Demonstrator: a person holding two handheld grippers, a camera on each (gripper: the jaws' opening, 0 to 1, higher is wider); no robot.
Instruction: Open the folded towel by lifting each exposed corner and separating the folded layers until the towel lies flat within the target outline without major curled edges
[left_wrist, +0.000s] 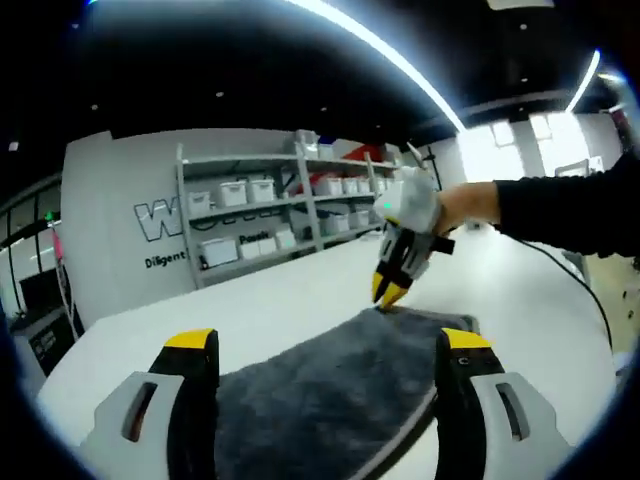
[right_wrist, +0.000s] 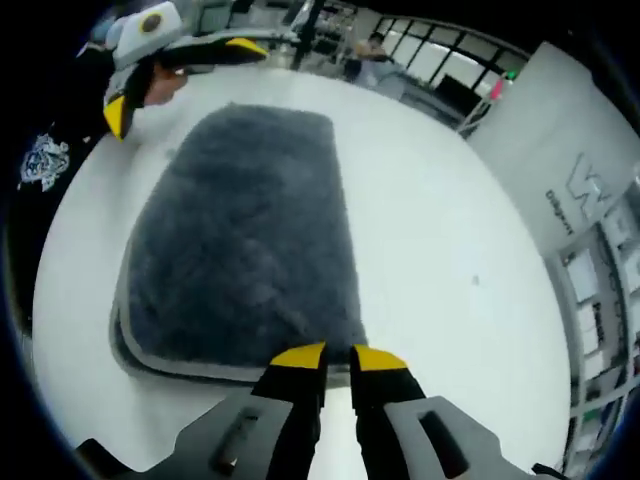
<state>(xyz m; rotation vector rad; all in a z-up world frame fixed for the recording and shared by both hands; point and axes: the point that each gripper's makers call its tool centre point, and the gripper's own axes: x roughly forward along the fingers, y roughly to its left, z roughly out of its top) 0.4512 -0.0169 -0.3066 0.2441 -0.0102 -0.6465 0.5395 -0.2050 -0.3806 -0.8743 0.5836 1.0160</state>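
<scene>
Right gripper view is showing you the white desk (right_wrist: 440, 250) with the grey towel (right_wrist: 240, 240) lying on it, folded, its light-edged lower layers peeking out along the near and left sides. By my reading you are sitting at the very start of the unfolding: no layer is being lifted yet, and I cannot make out any target outline.

Your right gripper (right_wrist: 338, 357) is hovering at the towel's near corner with its jaws nearly together, a narrow gap between the yellow tips; whether they are pinching the edge I cannot tell. The left gripper view is putting those tips (left_wrist: 390, 290) right at that corner.

Your left gripper (left_wrist: 328, 345) is resting released, jaws wide apart and straddling the opposite end, grasping nothing.

Next you are probably needing to pinch the top layer alone at that corner and peel it back.
</scene>
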